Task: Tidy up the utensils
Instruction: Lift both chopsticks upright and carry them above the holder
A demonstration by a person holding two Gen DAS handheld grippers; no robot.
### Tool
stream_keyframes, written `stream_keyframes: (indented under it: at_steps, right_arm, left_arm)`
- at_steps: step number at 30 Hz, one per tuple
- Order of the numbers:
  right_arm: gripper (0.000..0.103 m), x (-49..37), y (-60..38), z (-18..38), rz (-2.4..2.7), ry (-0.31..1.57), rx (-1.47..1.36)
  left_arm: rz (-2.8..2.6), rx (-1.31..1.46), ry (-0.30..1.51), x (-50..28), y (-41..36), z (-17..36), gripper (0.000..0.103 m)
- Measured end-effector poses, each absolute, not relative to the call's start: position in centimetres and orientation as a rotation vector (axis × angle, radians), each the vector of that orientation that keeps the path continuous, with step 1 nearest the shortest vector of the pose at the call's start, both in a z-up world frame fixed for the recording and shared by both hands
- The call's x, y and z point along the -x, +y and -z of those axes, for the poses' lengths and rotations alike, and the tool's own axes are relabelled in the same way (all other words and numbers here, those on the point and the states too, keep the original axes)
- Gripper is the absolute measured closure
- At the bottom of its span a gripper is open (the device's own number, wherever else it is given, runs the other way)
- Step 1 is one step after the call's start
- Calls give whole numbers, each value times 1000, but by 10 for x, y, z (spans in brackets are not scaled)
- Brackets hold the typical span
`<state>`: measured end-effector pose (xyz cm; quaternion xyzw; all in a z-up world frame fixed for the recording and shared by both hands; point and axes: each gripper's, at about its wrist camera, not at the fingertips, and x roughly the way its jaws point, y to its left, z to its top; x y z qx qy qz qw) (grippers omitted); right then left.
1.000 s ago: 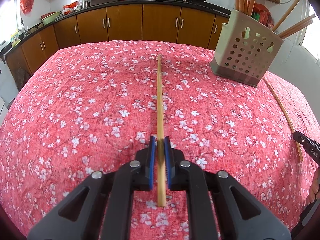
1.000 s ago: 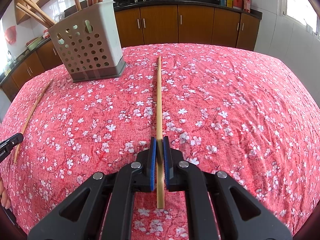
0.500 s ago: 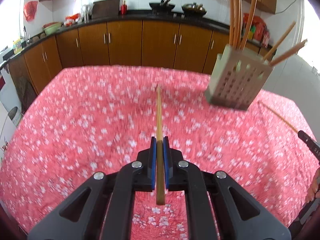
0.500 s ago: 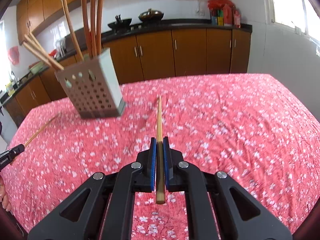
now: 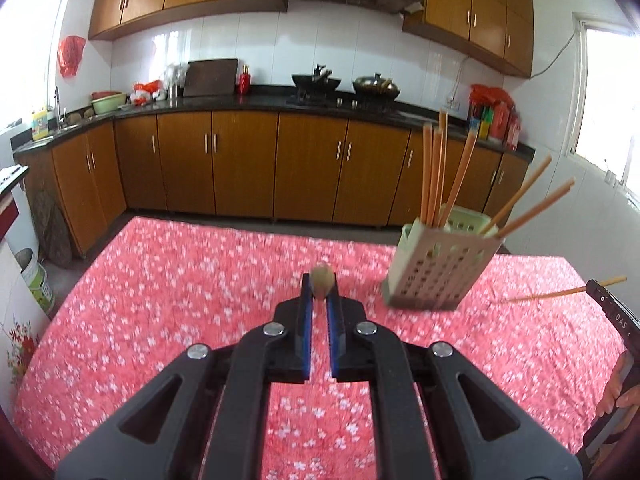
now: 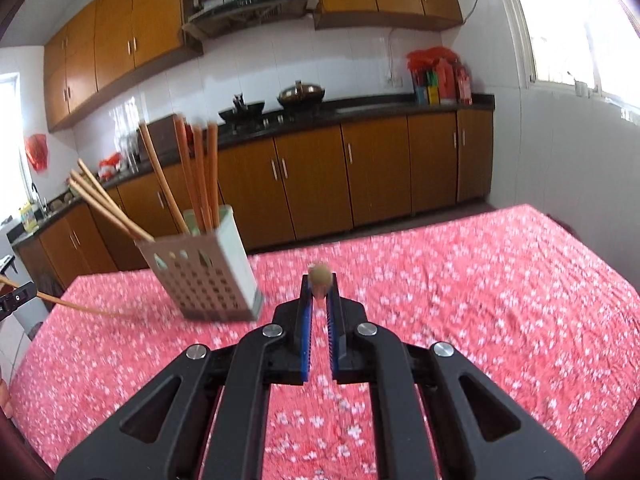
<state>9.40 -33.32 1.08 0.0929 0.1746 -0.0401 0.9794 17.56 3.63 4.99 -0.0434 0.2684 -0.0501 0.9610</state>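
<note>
My left gripper (image 5: 319, 295) is shut on a wooden chopstick (image 5: 321, 279) that points straight ahead, so only its butt end shows. My right gripper (image 6: 319, 293) is shut on another chopstick (image 6: 319, 278), also seen end-on. Both are lifted above the red floral tablecloth (image 5: 200, 300). The perforated beige utensil holder (image 5: 436, 268) stands to the front right of the left gripper and holds several chopsticks; it also shows in the right wrist view (image 6: 204, 280), to the front left. The right gripper's chopstick (image 5: 560, 291) shows at the right edge of the left view, the left gripper's chopstick (image 6: 76, 307) at the left of the right view.
Wooden kitchen cabinets (image 5: 240, 168) and a dark counter (image 5: 280, 102) with woks run behind the table. The table's far edge (image 6: 440, 226) lies beyond the holder. A window (image 6: 580, 20) is on the right wall.
Both grippers have lifted their chopsticks off the tablecloth and tilted up. The chopsticks, seen lengthwise before, now show end-on. The holder looks farther off.
</note>
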Motion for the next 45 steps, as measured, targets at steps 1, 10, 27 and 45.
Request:
stream_keyframes:
  at_steps: [1,10,27,45]
  right_arm:
    - [96,-93,-332,-15,78,339,-186]
    - [96,-88,-325,-52,-12,267,-223]
    - [96,-61,-289,-165,-172,-47,-195]
    - [96,-121,-279,-142,-81,-46,-181]
  left_arm:
    - [102,88,533,-176,35,-55,95]
    - [153,92,470,-178,28,-90,95]
    - [342,101,237,-176,-29,-193,95]
    - [299,145,222,-239,-50,-173,95]
